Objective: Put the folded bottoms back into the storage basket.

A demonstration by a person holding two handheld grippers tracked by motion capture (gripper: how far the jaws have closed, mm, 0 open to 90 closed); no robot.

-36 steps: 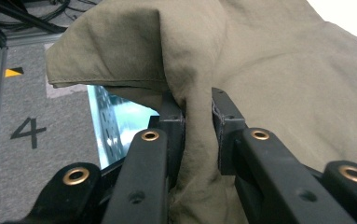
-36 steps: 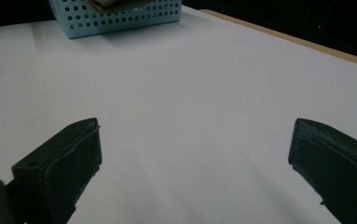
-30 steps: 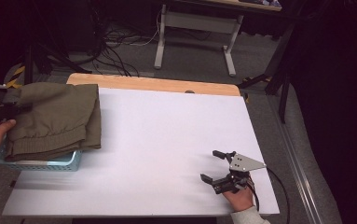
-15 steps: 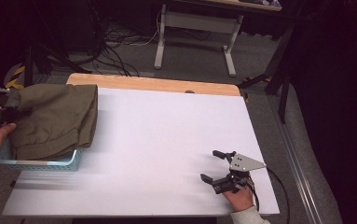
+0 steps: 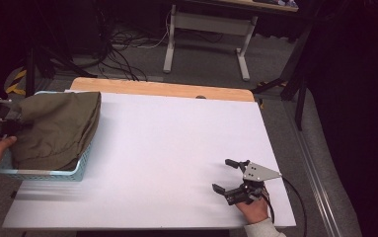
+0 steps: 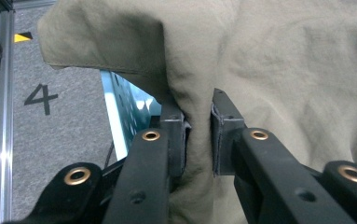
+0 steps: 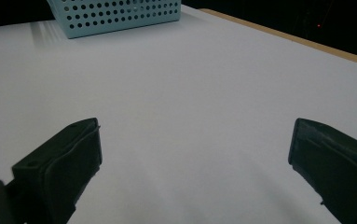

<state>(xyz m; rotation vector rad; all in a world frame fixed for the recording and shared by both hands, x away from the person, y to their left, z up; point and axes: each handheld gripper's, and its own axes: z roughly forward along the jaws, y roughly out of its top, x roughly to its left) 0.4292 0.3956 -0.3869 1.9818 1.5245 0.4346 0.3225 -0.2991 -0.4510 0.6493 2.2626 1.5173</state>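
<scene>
Left gripper [image 6: 198, 135] jaws pinch the olive garment [image 5: 58, 129]. Since a second ago, garment and blue basket [image 5: 43, 173] shifted toward nine o'clock on the worktop [image 5: 176, 148]; removal pending. Right gripper [image 5: 231, 175] jaws spread, idle.

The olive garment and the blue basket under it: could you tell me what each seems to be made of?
The olive garment looks like matte woven cloth, perhaps cotton: it drapes softly, creases, and bunches between the left gripper pads. The blue basket looks like moulded plastic: smooth pale-blue walls with even rows of round holes.
</scene>
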